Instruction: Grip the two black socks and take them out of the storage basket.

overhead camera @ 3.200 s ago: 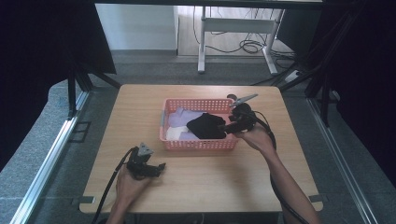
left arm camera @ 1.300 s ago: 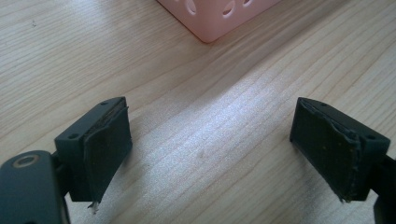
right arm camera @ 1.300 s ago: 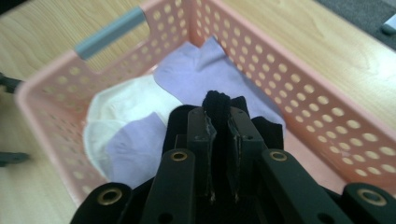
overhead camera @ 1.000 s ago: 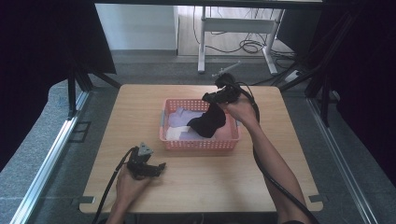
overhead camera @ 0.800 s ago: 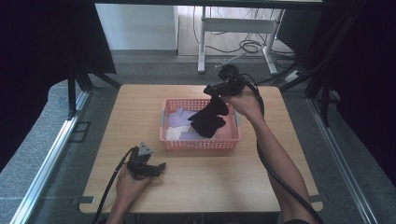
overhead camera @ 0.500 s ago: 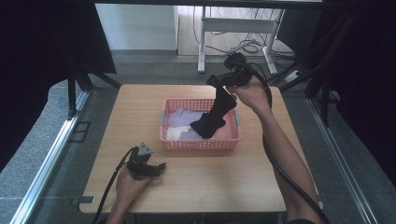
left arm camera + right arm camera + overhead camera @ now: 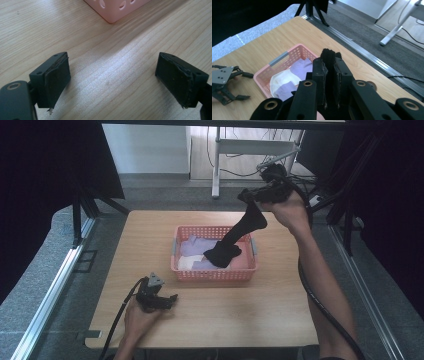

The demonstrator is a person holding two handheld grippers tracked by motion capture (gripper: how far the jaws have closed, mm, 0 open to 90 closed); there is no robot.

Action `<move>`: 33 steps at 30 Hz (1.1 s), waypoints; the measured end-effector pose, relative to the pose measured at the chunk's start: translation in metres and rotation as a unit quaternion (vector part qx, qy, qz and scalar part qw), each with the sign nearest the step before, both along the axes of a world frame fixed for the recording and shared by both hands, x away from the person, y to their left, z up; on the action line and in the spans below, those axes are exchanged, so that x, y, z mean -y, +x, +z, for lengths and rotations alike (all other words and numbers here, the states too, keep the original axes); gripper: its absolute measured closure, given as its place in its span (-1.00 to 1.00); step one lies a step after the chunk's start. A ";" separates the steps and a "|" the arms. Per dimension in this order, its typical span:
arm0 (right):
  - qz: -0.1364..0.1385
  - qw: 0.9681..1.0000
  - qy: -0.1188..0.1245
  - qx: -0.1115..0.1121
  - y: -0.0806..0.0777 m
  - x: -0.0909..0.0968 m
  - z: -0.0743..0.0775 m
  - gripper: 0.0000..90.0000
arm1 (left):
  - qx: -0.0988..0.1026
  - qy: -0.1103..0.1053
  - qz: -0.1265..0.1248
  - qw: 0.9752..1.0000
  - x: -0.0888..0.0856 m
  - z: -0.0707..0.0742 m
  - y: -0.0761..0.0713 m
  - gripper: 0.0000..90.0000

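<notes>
One black sock [image 7: 239,234] now hangs higher above the pink basket [image 7: 214,274].

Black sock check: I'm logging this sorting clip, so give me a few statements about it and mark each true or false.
1. The right claw is shut on the black sock. True.
2. The sock hangs fully clear of the pink basket. False: its lower end still rests in the basket.
3. The left claw is open over bare table. True.
4. The basket holds nothing else. False: lilac cloths and a cream cloth lie inside.
</notes>
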State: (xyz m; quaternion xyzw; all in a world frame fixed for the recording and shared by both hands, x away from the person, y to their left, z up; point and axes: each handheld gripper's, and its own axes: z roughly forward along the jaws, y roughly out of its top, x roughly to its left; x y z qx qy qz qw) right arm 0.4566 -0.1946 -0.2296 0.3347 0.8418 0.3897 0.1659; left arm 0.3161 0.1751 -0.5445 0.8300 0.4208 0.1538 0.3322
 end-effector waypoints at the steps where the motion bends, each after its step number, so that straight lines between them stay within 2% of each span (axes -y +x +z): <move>1: -0.005 1.000 0.000 0.001 0.000 0.004 0.002 0.80 | 0.000 0.000 0.000 1.000 0.000 0.000 0.000 -0.73; 6: -0.024 1.000 -0.003 0.003 -0.001 0.021 0.008 0.80 | 0.000 0.000 0.000 1.000 0.000 0.000 0.000 -0.73; 7: -0.036 0.999 -0.004 0.005 -0.003 0.032 0.011 0.80 | 0.000 -0.001 0.001 1.000 0.000 0.000 0.000 -0.73; 10: -0.046 0.999 -0.003 0.006 -0.005 0.043 0.014 0.80 | 0.000 -0.001 0.001 1.000 0.000 0.000 0.000 -0.73; 11: -0.057 0.998 -0.005 0.008 -0.006 0.053 0.016 0.80 | 0.000 -0.001 0.001 1.000 0.000 0.000 0.000 -0.73; 17: -0.091 0.996 -0.011 0.007 -0.009 0.082 0.014 0.80 | -0.001 -0.001 0.001 1.000 0.000 0.000 0.000 -0.73; 18: -0.091 0.996 -0.011 0.007 -0.009 0.082 0.014 0.80 | -0.001 -0.001 0.001 1.000 0.000 0.000 0.000 -0.73; 21: -0.110 0.994 -0.011 0.000 -0.008 0.099 0.003 0.78 | -0.001 0.000 0.001 1.000 0.000 0.000 0.000 -0.73; 24: -0.117 0.993 -0.013 -0.004 -0.007 0.106 -0.005 0.78 | -0.002 -0.001 0.001 1.000 0.000 0.000 0.000 -0.73; 26: -0.128 0.992 -0.012 -0.014 -0.005 0.116 -0.022 0.78 | -0.002 -0.001 0.001 1.000 0.000 0.000 0.001 -0.73; 27: -0.128 0.992 -0.012 -0.014 -0.005 0.116 -0.022 0.78 | -0.001 -0.001 0.000 1.000 0.000 0.000 0.001 -0.73; 28: -0.135 0.990 -0.019 -0.021 -0.003 0.121 -0.035 0.79 | 0.000 -0.001 0.001 1.000 0.000 0.000 0.001 -0.73; 29: -0.137 0.990 -0.023 -0.025 -0.002 0.123 -0.042 0.78 | 0.000 -0.001 0.001 1.000 0.000 0.000 0.001 -0.73; 30: -0.137 0.990 -0.023 -0.025 -0.002 0.123 -0.042 0.78 | 0.000 -0.001 0.001 1.000 0.000 0.000 0.001 -0.73; 31: -0.137 0.990 -0.026 -0.031 -0.001 0.126 -0.056 0.78 | 0.001 -0.001 0.001 1.000 0.000 0.000 0.001 -0.73; 32: -0.137 0.990 -0.026 -0.031 -0.001 0.126 -0.056 0.78 | 0.001 -0.001 0.001 1.000 0.000 0.000 0.001 -0.73; 33: -0.135 0.990 -0.023 -0.032 -0.002 0.130 -0.070 0.78 | 0.001 -0.002 0.002 1.000 0.000 0.000 0.001 -0.73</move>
